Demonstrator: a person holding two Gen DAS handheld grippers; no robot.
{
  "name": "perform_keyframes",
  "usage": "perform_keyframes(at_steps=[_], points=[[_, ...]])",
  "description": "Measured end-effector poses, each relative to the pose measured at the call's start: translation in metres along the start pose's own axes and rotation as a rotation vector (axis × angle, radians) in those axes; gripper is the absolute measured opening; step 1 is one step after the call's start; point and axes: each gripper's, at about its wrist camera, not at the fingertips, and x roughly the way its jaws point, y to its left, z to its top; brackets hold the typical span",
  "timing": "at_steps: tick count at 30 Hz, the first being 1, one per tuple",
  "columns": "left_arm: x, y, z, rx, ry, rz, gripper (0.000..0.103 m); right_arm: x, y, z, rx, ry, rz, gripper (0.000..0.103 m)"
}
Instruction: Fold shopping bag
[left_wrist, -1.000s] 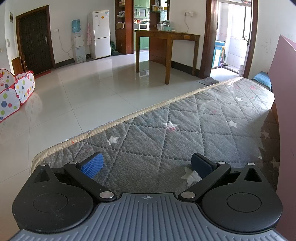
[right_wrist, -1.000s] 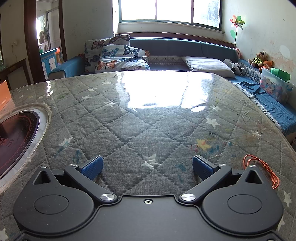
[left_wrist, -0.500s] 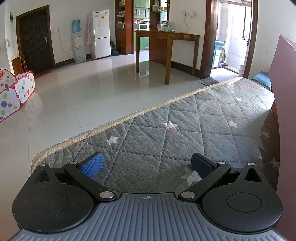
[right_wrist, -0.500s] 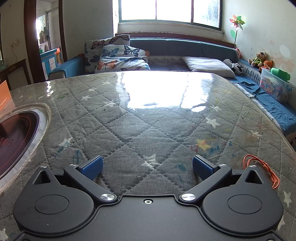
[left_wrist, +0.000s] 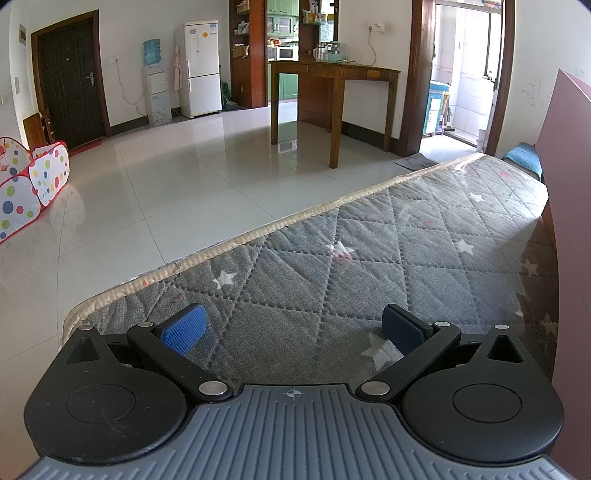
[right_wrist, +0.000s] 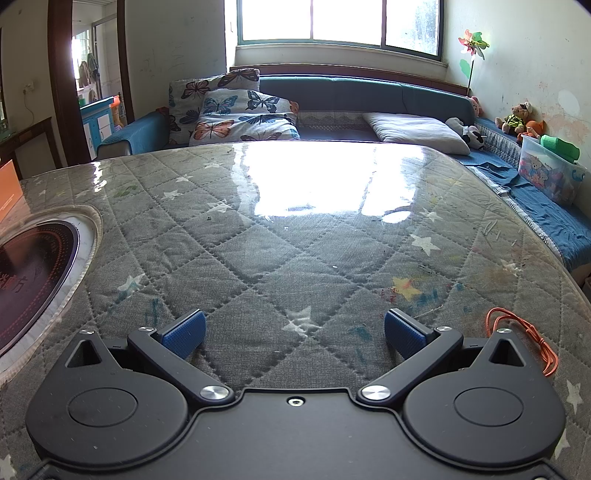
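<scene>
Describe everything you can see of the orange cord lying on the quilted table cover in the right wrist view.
The orange cord is thin and bright, gathered into several loose loops with a trailing bend. It lies flat on the grey star-patterned quilted cover, near the table's right edge, partly hidden behind the right gripper's black body. Nothing grips it.

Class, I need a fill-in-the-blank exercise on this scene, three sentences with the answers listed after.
1. Both the left gripper and the right gripper are ____.
2. The grey quilted table cover is patterned with white ____.
3. The thin orange cord loop lies beside the ____ gripper.

Missing words: open; stars; right
</scene>
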Motion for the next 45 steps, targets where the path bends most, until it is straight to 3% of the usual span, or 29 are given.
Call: perform_keyframes(at_steps=[25,45], points=[[0.000,0.000,0.000,0.000,0.000,0.000,0.103,-0.001,0.004,0.001,-0.007,0.000,-0.006,0.103],[0.000,0.000,0.000,0.000,0.001,0.000,0.103,-0.007,0.041,0.004,-0.102,0.001,0.121,0.103]])
